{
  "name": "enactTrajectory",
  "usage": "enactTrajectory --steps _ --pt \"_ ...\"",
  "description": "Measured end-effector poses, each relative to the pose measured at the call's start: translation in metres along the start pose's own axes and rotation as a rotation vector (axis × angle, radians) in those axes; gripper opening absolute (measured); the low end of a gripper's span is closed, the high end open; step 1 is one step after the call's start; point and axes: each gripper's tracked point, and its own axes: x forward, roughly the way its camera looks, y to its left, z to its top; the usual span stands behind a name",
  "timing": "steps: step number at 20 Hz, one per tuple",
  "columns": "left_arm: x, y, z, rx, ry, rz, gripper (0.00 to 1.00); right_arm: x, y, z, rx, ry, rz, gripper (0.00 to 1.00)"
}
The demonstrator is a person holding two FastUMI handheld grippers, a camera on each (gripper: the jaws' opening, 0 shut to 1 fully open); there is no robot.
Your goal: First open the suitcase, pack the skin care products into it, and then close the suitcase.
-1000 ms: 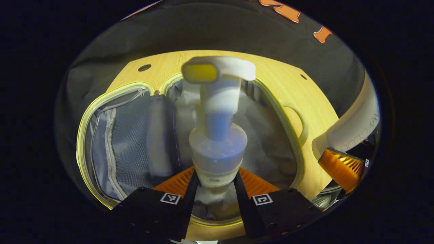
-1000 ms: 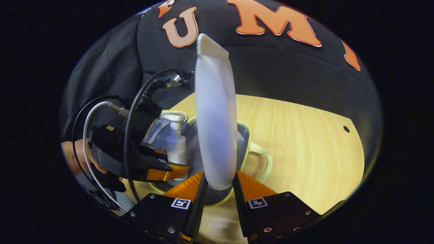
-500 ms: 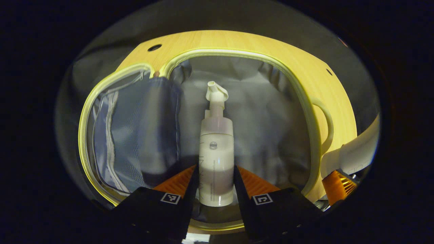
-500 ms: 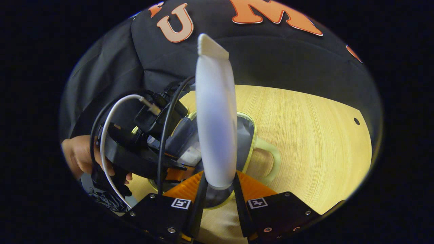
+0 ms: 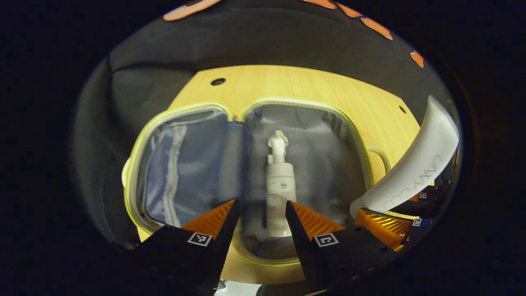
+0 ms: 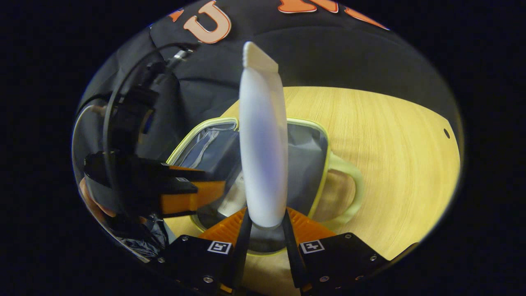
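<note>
Half a second ago the left gripper's [image 5: 259, 211] jaws were closed on the pump bottle [image 5: 280, 187]; now they stand wide apart and clear of it, pulled back above the open suitcase [image 5: 144, 164]. Seen between and beyond those jaws, the bottle lies on the grey lining of the suitcase's right-hand half, pump end pointing away. Left of the jaws is the other half, with its mesh pocket [image 5: 187, 164], slightly blurred. The suitcase rests on a pale wooden table [image 5: 287, 84], its handle [image 5: 380, 158] on the far right edge.

In the right gripper view, the right gripper's [image 6: 264, 225] jaws are closed narrowly on the lower end of a white tube [image 6: 263, 144], which stands upright straight ahead of them. Behind the tube lies the open suitcase [image 6: 316, 164]. The left gripper [image 6: 156, 191] sits to the left of these jaws; a hand [image 6: 92, 201] appears to hold it from behind, though that edge is dim.
</note>
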Motion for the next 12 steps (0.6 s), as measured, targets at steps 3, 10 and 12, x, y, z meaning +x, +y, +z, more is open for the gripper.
enactTrajectory --steps 3,10,12 --pt "-0.017 0.046 0.0 -0.045 -0.045 0.078 0.75 0.014 0.013 -0.013 0.022 0.068 0.031 0.42" --pt "-0.045 0.116 -0.021 -0.21 -0.038 0.149 0.75 0.044 0.017 -0.037 0.155 0.265 0.032 0.51" --pt "-0.045 0.121 -0.028 -0.234 -0.038 0.151 0.75 0.055 0.02 -0.043 0.175 0.331 0.021 0.47"
